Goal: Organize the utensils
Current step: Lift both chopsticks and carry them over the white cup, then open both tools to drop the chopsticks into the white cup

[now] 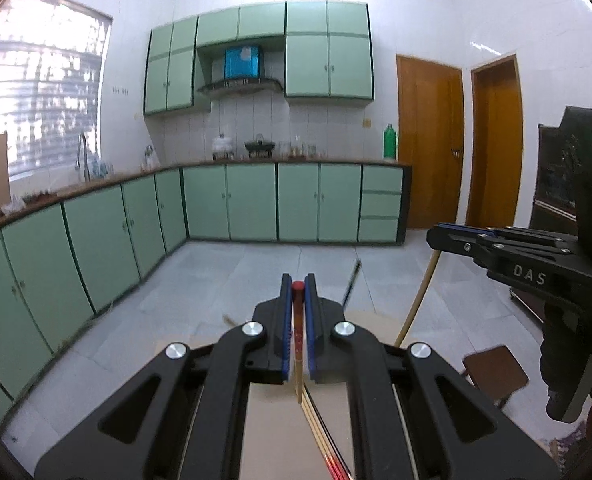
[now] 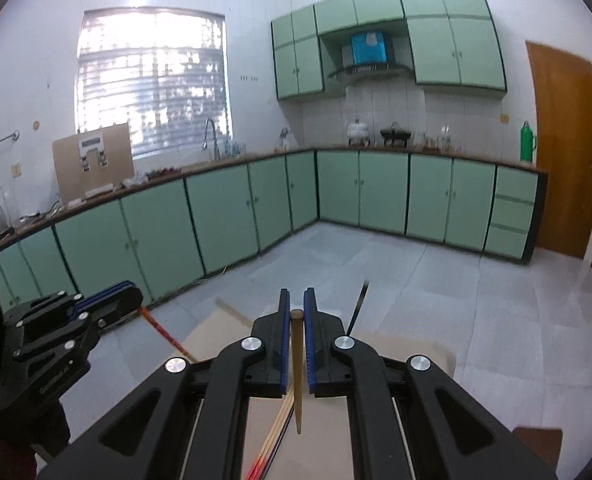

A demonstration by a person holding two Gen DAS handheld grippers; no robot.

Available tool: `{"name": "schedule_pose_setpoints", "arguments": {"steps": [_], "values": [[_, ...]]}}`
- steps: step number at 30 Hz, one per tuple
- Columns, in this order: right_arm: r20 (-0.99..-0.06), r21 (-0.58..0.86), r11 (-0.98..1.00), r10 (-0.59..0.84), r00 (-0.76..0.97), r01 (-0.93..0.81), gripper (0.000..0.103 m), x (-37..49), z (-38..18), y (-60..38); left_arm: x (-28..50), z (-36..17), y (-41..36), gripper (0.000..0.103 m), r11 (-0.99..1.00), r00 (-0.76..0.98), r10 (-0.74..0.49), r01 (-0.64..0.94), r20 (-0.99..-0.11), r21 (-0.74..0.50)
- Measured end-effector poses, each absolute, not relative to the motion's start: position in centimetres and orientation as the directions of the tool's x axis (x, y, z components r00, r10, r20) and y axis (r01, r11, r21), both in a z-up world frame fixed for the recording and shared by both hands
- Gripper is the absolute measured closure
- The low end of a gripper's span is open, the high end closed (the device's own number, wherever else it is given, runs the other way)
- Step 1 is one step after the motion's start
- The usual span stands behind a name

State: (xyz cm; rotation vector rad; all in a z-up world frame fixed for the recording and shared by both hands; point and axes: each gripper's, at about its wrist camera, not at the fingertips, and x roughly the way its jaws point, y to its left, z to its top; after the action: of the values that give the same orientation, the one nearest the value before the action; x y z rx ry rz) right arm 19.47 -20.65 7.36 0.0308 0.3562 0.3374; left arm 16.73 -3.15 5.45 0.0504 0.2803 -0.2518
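Chopsticks: left claw (image 1: 298, 294) is clamped on the red-tipped chopstick (image 1: 297, 332), right claw (image 2: 296, 312) on the plain wooden one (image 2: 297, 360), both above the bench (image 2: 416, 354). I'd keep them level so neither slips.

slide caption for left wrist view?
Left hand-held gripper shut on a red-tipped chopstick, raised over the kitchen floor.

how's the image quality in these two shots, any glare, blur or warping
Left wrist view: the bright slatted window is blown out, the green cabinet fronts bow with fisheye warp, and the dark thin chopstick sticking up is smeared. Right wrist view: the window glares white, the brown countertop edge curves, corners are vignetted black, and the background is slightly soft.
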Motion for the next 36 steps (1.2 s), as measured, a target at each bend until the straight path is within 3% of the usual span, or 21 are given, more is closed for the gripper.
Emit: {"name": "schedule_pose_setpoints", "arguments": {"steps": [9, 17, 23, 30, 33, 36], "values": [[-0.230, 0.083, 0.960, 0.279, 0.932, -0.267, 0.096, 24.7, 11.4, -20.6, 22.0, 8.4, -3.8, 0.098, 0.976, 0.960, -0.212, 0.217, -0.183, 0.011], [-0.206, 0.097, 0.962, 0.271, 0.940, -0.256, 0.096, 29.6, 9.9, -20.1, 27.1, 7.3, -4.8, 0.098, 0.983, 0.973, -0.181, 0.181, -0.142, -0.013], [-0.237, 0.085, 0.970, 0.242, 0.941, -0.228, 0.096, 32.4, 6.8, -19.7, 31.6, 3.4, -5.5, 0.098, 0.988, 0.960, -0.150, 0.151, -0.236, -0.016], [-0.364, 0.151, 0.959, 0.281, 0.888, -0.241, 0.096, 34.6, 3.2, -20.0, 32.7, 0.8, -5.3, 0.096, 0.986, 0.937, -0.151, 0.165, -0.314, 0.020], [-0.386, 0.150, 0.963, 0.267, 0.883, -0.226, 0.083, 34.2, 2.4, -20.4, 32.3, 0.6, -4.6, 0.095, 0.985, 0.933, -0.157, 0.169, -0.324, 0.011], [-0.382, 0.137, 0.967, 0.252, 0.889, -0.215, 0.075, 32.9, 2.1, -20.7, 31.2, 0.8, -4.0, 0.083, 0.986, 0.936, -0.154, 0.165, -0.318, 0.007]]}}
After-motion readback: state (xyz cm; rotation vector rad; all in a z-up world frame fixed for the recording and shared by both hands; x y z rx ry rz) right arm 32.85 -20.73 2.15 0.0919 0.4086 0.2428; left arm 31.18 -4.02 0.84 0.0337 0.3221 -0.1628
